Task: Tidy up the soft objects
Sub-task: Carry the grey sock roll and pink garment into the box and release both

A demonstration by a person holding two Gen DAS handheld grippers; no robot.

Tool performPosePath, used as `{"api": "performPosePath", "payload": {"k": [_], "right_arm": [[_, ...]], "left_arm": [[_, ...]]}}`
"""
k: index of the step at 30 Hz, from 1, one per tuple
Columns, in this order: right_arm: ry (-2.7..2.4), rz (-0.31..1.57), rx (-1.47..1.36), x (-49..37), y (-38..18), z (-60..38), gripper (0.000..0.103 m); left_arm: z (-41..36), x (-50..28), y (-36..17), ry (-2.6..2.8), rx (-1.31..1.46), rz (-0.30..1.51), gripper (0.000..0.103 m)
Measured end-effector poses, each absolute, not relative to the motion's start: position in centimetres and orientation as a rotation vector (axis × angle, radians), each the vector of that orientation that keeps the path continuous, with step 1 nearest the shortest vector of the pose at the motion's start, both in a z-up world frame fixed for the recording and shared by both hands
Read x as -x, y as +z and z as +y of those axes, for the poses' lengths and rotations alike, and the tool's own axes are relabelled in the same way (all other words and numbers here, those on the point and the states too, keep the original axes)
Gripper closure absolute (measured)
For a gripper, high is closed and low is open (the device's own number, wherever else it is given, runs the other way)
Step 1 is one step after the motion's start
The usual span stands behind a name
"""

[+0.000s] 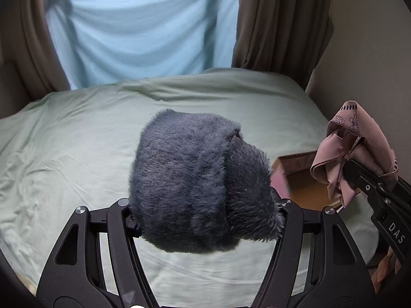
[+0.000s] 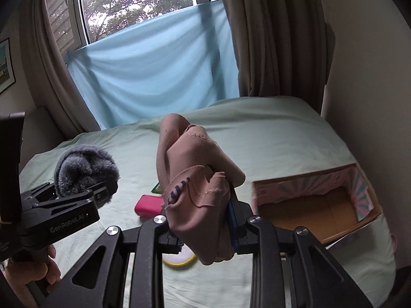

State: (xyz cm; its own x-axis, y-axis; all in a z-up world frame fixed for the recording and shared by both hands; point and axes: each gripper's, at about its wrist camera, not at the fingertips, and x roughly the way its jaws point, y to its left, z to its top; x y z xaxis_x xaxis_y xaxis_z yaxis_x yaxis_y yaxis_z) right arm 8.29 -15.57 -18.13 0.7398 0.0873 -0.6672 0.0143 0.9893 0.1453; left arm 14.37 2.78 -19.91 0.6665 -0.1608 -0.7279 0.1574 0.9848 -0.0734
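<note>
1. left gripper is clamped on the grey furry item, a plush or hat, can't tell which. it is held up off the bed, jaws pressed into its sides.
2. right gripper is closed on the pink cloth, bunched into a wad, also in the air. blue pad edge shows beside the fabric.
3. cardboard box sits on the bed at my right, open top, patterned lining. the part of the inside i can see looks empty, just brown bottom.
4. my read on progress: early to mid. both soft items are picked but neither is in the box yet. assuming the box is the target, both drops remain.
5. pink cloth is nearer the box, just left of its near corner in the right wrist view. furry item is further left, well apart from it.
6. still lying on the sheet: a pink block, a green-edged thing mostly hidden behind the cloth, and a yellow-rimmed round item under my right fingers. can't tell whether those are soft or part of the job.
7. surface: bed with a pale green sheet, wrinkled, soft, so the box may tip if pushed.
8. room: window with trees outside, light blue fabric hung across its lower part, brown curtains on both sides, plain wall on the right, framed picture at far left.
</note>
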Motion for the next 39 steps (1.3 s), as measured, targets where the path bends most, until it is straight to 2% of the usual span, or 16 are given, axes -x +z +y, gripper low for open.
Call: {"api": "performPosePath", "payload": {"k": [8,14,28,36,37,39], "right_arm": [[-0.002,0.781,-0.059,-8.8,-16.3,-24.6,0.078],[-0.054,0.871,-0.085,-10.6,-17.6,-30.5,0.078],[-0.084,1.194,-0.232,-16.7,-28.1,-40.6,0.078],[-0.081,1.365,-0.261,-18.6,-33.4,-42.6,0.078],[-0.084,1.376,-0.265,-18.7,-33.9,-42.7,0.078],[-0.07,1.401,-0.294,-19.2,-34.7,-43.2,0.073]], "left_arm": [[-7.6,-14.8,-19.1,-0.235,0.042,0.855,0.04],[-14.0,-17.1,-21.3,-0.332,0.02,0.94,0.04],[-24.1,-23.9,-30.9,-0.369,-0.063,1.187,0.04],[-27.1,-24.7,-36.2,-0.349,-0.131,1.327,0.04],[-27.4,-24.6,-36.5,-0.345,-0.144,1.336,0.039],[-28.0,-24.6,-36.6,-0.338,-0.189,1.336,0.025]]}}
